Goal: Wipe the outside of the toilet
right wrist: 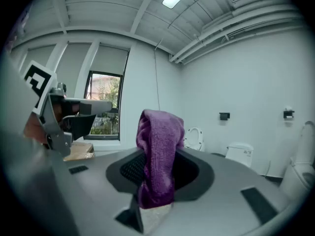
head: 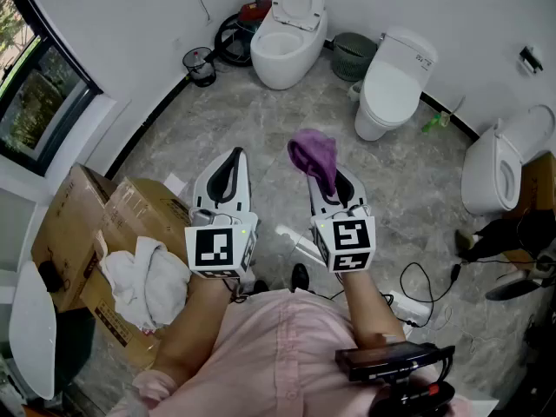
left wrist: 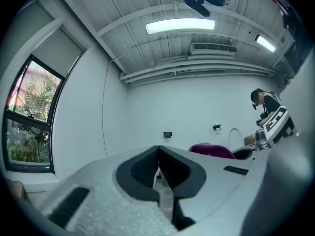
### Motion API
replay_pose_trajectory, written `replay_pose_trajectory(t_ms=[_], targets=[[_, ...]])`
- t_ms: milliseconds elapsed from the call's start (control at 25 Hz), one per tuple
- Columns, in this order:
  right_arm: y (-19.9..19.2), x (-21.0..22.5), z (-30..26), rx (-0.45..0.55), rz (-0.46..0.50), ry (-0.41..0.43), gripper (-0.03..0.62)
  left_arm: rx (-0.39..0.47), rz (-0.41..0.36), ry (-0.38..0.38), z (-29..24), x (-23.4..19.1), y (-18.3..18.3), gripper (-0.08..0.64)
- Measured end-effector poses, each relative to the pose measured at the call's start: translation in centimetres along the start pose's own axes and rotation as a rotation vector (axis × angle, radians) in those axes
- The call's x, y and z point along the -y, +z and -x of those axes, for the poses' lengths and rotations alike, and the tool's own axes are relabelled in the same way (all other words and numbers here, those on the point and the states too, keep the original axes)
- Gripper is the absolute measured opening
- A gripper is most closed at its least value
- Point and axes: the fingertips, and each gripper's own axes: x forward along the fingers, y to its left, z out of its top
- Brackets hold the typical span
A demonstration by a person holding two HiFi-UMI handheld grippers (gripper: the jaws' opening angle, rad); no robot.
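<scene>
My right gripper (head: 327, 177) is shut on a purple cloth (head: 313, 153), which bunches up over its tips and stands up between the jaws in the right gripper view (right wrist: 159, 151). My left gripper (head: 234, 158) is beside it, jaws shut on nothing (left wrist: 158, 149). Both are held above the floor, apart from every toilet. Ahead stand a white toilet with its lid up (head: 287, 35), a second one with its lid down (head: 393, 83), and a third one (head: 502, 168) at the right.
Cardboard boxes (head: 104, 224) with a white rag (head: 143, 276) on top stand at my left. A green basket (head: 351, 55) and a black hose with a red device (head: 236, 31) flank the far toilet. A green bottle (head: 433, 122) and cables (head: 417, 287) lie on the floor.
</scene>
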Motion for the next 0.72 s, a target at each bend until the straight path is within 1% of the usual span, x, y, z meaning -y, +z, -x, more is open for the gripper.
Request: replay_pose_trajectory(t_ms=[160, 400, 520, 720], targets=[[-0.2, 1.2, 0.0, 0.001, -0.003, 0.003, 0.13, -0.002, -0.002, 0.004, -0.8, 0.9, -0.1, 0.008], [-0.8, 3.6, 0.1, -0.002, -0.011, 0.019, 0.129, -0.039, 0.005, 0.037, -2.3, 2.6, -0.3, 0.008], [-1.4, 4.6, -0.2, -0.013, -0.003, 0.034, 0.131, -0.034, -0.004, 0.045, -3.1, 3.4, -0.8, 0.008], [-2.0, 5.8, -1.8, -0.03, -0.012, 0.055, 0.133, -0.039, -0.007, 0.07, -4.3, 3.4, -1.4, 0.008]])
